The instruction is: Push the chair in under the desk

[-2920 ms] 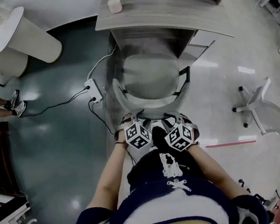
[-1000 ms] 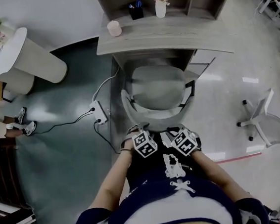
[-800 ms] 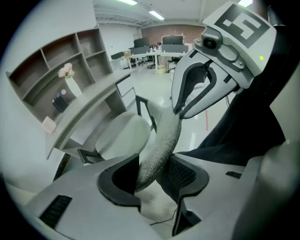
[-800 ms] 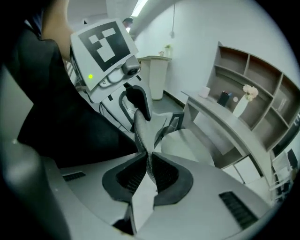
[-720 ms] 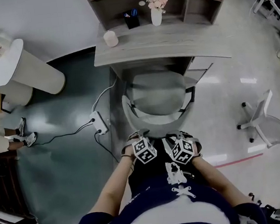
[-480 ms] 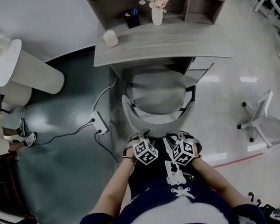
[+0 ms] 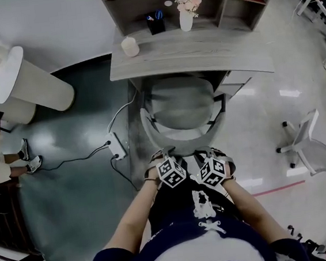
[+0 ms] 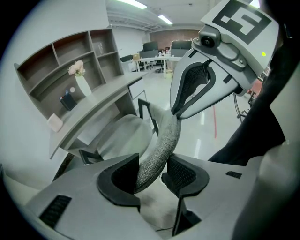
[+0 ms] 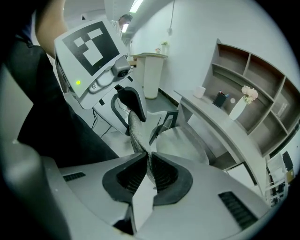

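The only print is the black-and-white square pattern on each gripper's cube (image 7: pixel 172 172). The chair (image 7: pixel 182 102) stands with the far part of its seat under the near edge of the desk (image 7: pixel 201 52); its base is hidden beneath the seat, and in the head view the cubes cover the jaws. The left gripper (image 8: pixel 151 163) has its jaws wide, closed about the thick padded rim of the backrest (image 8: pixel 161 138), while to its right the right gripper (image 9: pixel 149 169), jaws almost together and just closed a little further, pinches the rim's thin edge.
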`<state>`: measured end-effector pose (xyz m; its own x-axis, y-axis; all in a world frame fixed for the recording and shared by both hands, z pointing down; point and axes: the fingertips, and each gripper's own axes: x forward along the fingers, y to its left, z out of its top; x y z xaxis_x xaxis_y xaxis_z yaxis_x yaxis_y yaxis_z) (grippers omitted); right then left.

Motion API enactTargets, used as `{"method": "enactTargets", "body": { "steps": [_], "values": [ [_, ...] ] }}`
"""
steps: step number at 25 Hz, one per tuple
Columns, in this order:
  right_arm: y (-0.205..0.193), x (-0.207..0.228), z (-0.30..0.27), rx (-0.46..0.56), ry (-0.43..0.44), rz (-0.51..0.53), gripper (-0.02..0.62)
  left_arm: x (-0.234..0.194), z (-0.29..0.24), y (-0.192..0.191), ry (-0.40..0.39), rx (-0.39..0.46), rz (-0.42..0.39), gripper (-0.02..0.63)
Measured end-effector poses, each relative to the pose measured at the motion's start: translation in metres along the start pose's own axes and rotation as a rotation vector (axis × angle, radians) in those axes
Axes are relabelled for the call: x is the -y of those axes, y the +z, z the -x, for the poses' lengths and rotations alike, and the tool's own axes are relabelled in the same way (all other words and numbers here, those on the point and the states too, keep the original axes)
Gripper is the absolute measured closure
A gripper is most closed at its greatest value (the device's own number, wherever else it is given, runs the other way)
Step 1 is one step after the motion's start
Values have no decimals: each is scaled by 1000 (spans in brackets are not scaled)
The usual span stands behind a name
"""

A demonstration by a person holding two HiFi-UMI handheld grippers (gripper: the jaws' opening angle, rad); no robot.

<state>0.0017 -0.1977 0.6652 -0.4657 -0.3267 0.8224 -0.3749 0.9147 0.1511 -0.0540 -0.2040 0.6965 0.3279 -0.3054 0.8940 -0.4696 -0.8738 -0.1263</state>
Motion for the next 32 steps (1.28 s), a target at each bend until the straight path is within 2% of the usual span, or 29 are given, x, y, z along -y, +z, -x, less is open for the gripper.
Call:
{"method": "enactTargets", "body": {
  "steps": [4, 15, 22, 28, 32],
  "values": [
    [11, 16, -10, -10, -12, -20, 563, -21, -3, 1, 2, -2, 5, 416],
    [25, 57, -26, -29, -61, -168, 569, -63, -16, 17, -9, 50, -31, 416],
    [34, 83, -36, -30, -89, -174, 569, -90, -24, 26, -16, 51, -28, 414],
    [33, 108, -39, -44, -149, -199, 569, -104, -32, 41, -14, 65, -21, 414],
    [32, 124, -41, -46, -154, -211, 569, -113, -37, 52, -8, 74, -14, 416]
  ]
}}
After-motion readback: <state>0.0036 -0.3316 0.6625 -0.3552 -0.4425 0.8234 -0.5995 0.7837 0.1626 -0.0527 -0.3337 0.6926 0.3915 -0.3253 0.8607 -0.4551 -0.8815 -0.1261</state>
